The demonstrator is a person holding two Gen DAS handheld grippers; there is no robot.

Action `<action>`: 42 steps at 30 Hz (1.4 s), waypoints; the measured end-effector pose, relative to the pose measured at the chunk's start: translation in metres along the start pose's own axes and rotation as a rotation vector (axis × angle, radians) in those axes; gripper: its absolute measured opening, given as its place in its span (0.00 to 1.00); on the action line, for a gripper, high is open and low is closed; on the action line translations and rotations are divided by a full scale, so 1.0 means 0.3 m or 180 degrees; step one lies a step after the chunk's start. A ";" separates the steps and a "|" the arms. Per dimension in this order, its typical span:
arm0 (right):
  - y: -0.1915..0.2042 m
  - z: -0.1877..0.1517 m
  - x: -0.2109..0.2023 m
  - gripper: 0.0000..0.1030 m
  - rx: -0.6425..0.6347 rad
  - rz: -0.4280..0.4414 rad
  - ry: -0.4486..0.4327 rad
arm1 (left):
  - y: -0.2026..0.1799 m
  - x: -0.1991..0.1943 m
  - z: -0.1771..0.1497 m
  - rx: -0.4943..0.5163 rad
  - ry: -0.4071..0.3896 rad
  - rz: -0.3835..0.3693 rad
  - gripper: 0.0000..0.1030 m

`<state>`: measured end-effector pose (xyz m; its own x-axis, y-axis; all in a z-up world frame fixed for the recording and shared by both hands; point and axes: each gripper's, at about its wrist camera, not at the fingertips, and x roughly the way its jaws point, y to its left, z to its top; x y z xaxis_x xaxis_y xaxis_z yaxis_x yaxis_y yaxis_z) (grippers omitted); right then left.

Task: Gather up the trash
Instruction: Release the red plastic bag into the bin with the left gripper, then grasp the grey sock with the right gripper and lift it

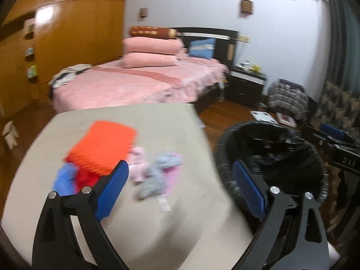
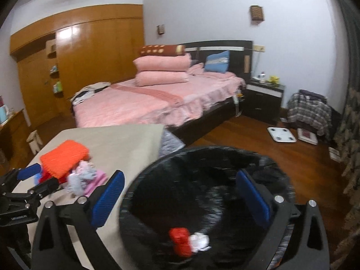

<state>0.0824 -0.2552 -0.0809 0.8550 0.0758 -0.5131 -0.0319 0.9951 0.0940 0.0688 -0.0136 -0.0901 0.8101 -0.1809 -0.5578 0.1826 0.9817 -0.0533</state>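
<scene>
Beside round black-lined trash bin (image 2: pixel 202 164): right gripper (image 2: pixel 180 198) spread, empty above it; left gripper (image 1: pixel 180 189) spread, empty. Next: pinch grey crumpled wad (image 1: pixel 155 175) centrally, avoid orange knit cloth (image 1: pixel 103 146).

Readable text: one fragment only.
"DAS" in pale capitals on the black body of the right gripper (image 1: pixel 344 148); small print on the left gripper (image 2: pixel 33 180) too blurred to read.

A table (image 1: pixel 157 121) stands near, with a bin (image 2: pixel 144 180) just to its right on the floor. On the table's left part lie a folded cloth (image 1: pixel 102 147) and, right of it, a heap of small cloths (image 1: pixel 155 175). In the bin lie two scraps (image 2: pixel 189 241). Far behind stands a bed (image 2: pixel 144 105), a nightstand (image 2: pixel 263 99) to its right.
</scene>
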 end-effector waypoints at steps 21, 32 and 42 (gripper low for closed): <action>0.544 -0.116 0.300 0.67 -0.0533 0.0788 0.0458 | 0.457 -0.036 -0.080 -0.0473 0.0103 0.0890 0.88; 0.631 -0.159 0.425 0.55 -0.0567 0.0818 0.0764 | 0.515 0.012 -0.107 -0.0521 0.0173 0.0936 0.88; 0.646 -0.170 0.446 0.38 -0.0586 0.1084 0.0989 | 0.523 0.036 -0.138 -0.0569 0.0246 0.0921 0.88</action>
<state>0.1643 -0.0489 -0.1749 0.5863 0.3861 -0.7122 -0.3974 0.9032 0.1626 0.0831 0.1409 -0.1386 0.7681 0.1046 -0.6317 -0.1544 0.9877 -0.0241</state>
